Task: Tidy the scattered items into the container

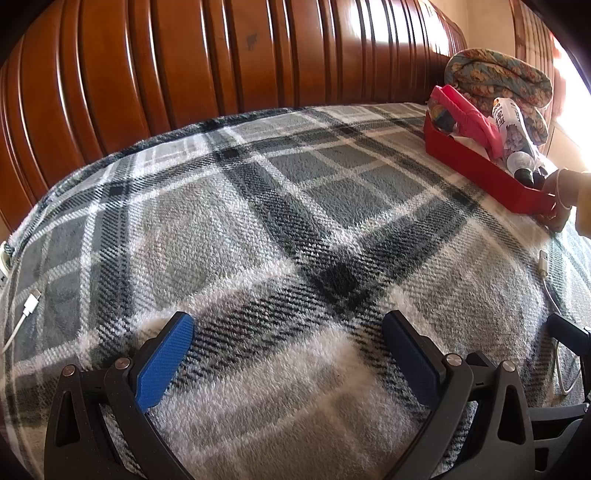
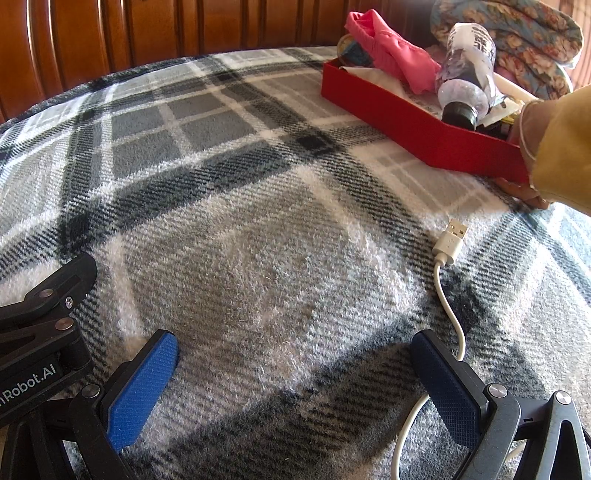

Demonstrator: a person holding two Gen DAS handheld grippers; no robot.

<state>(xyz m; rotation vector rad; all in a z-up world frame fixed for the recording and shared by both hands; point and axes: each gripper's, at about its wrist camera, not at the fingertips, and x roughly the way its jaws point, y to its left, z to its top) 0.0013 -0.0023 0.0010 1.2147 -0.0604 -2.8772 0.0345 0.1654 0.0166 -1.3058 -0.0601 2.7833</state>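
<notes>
A red tray (image 1: 476,164) (image 2: 406,125) sits on the plaid blanket at the far right. It holds a pink cloth (image 1: 467,110) (image 2: 388,51), a bottle (image 1: 513,129) (image 2: 467,70) and other small items. A bare hand (image 1: 556,201) (image 2: 532,147) grips the tray's near corner. A white USB cable (image 2: 448,243) (image 1: 545,264) lies on the blanket, running past my right gripper's right finger. My left gripper (image 1: 288,325) is open and empty over the blanket. My right gripper (image 2: 295,343) is open and empty; the left gripper's body (image 2: 44,325) shows beside it.
A wooden slatted headboard (image 1: 221,55) stands behind the bed. A floral quilt (image 1: 498,77) (image 2: 517,33) is bundled behind the tray. Another white cable end (image 1: 29,306) lies at the blanket's left edge.
</notes>
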